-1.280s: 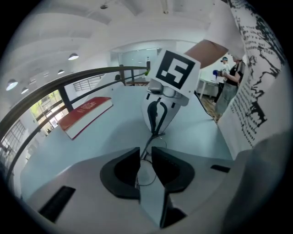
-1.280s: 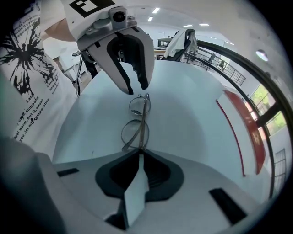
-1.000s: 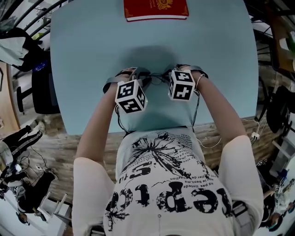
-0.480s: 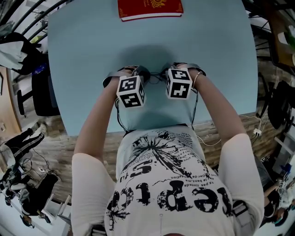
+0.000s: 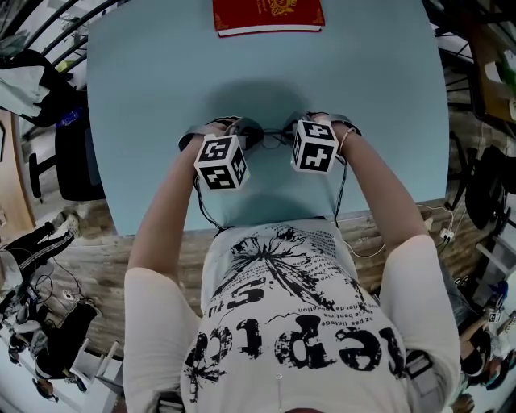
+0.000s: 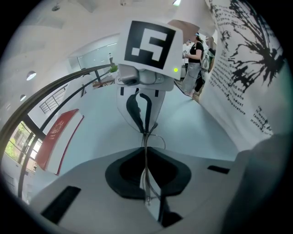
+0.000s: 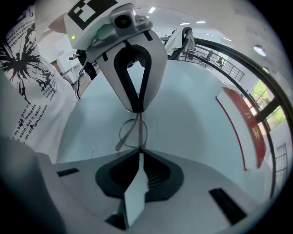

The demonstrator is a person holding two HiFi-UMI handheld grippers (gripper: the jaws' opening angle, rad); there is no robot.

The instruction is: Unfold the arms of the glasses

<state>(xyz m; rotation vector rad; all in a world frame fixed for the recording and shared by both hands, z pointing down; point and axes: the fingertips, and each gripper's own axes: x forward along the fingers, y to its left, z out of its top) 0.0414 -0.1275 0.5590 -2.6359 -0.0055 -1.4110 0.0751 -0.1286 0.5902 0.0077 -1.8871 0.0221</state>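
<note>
Wood-plank floor (image 5: pixel 97 250) strewn with cables and dark clutter borders a pale blue desk (image 5: pixel 145 81), with a red book (image 5: pixel 268 16) at its far edge. Over the near middle, the left tongs (image 5: pixel 244 131) have just been closing and pinch a thin wire arm of the glasses (image 5: pixel 272 135), which span the gap to the right tongs (image 5: pixel 300 129), clamped tight on the frame.

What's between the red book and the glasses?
Nothing. In the head view, only bare blue table lies between the red book at the far edge and the glasses.
</note>
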